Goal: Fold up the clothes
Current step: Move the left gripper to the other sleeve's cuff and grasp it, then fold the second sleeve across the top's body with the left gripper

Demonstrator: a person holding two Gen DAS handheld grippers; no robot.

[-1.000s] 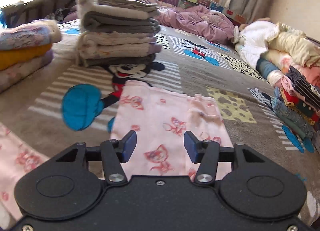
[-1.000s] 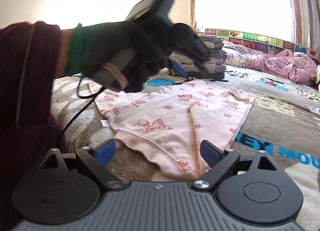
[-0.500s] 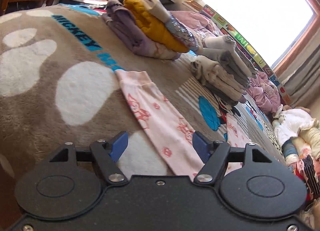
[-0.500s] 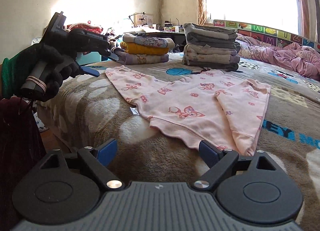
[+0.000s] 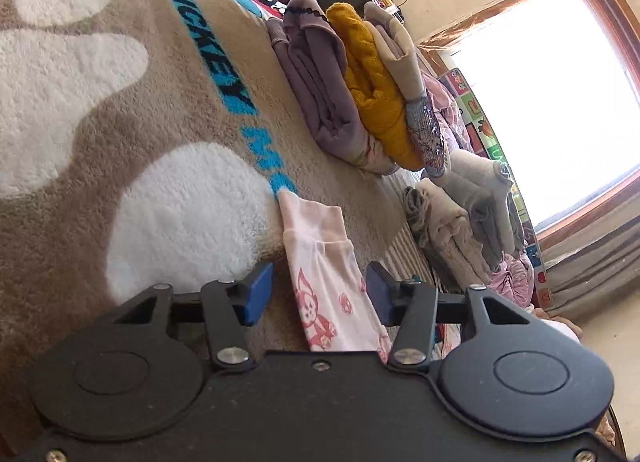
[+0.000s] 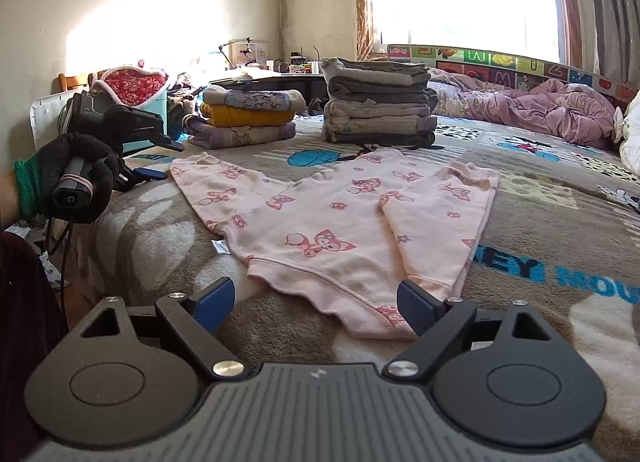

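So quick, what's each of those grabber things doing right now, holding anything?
Left gripper: open, closing in around the pink shirt's sleeve, not yet pinching it.
Right gripper: open, holding nothing.

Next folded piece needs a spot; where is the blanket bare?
Bare blanket lies right of the pink top, and at the near left corner beside its sleeve. Crowded behind: the colourful stack and grey stack.
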